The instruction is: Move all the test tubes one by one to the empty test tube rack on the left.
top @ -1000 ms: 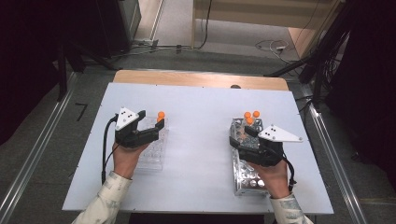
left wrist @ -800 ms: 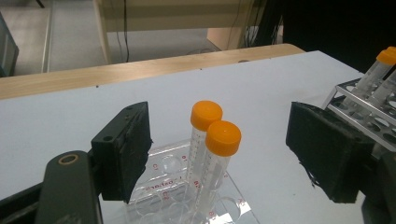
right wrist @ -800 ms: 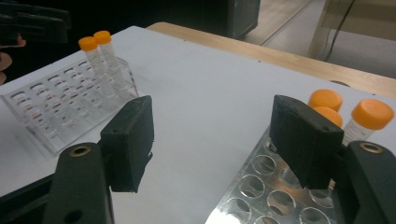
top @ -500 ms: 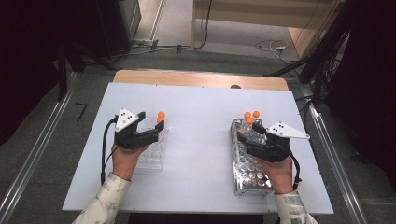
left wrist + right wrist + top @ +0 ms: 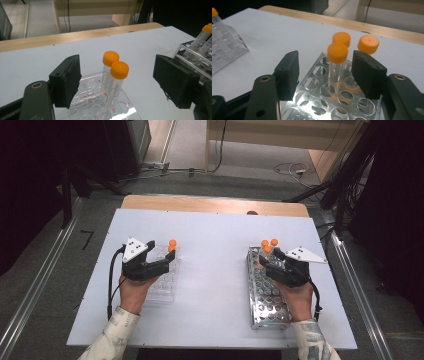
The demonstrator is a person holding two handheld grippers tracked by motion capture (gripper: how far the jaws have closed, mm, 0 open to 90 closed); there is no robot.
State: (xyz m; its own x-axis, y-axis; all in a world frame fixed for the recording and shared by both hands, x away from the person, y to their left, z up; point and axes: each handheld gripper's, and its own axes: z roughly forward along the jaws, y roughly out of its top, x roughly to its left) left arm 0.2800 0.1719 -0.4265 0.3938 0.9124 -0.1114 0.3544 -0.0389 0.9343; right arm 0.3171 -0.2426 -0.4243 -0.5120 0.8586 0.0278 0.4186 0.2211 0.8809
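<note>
Orange-capped tube [image 5: 337, 61], nearest of three in the metal rack [image 5: 322, 100], is standing upright in a hole near the rack's far end and sitting between the pads of the right gripper [image 5: 325, 75]; a gap is showing on each side of it, so the pads are not pressing on it. The right jaws have just been closing, with this tube between them, and are reading as parted, nothing gripped. Two more orange-capped tubes [image 5: 368, 44] are standing just behind it in the same rack. In the high view the right gripper [image 5: 272, 261] is lying over the far part of the metal rack [image 5: 265, 307], which is resting lengthwise on the right half of the white table [image 5: 215, 245], with the three caps clustered at its far end. The left gripper [image 5: 117, 82] is holding its pads wide apart, gripping nothing; two capped tubes [image 5: 116, 80] are standing side by side, touching, slightly tilted, in the clear plastic rack [image 5: 95, 100] between and beyond the pads, with a clear gap to either pad. In the high view the left gripper [image 5: 165, 262] is hovering over the clear plastic rack [image 5: 165, 287] on the left half of the table, well apart from the metal rack. A hand and a patterned sleeve [image 5: 117, 330] are entering from the near edge behind each gripper.
</note>
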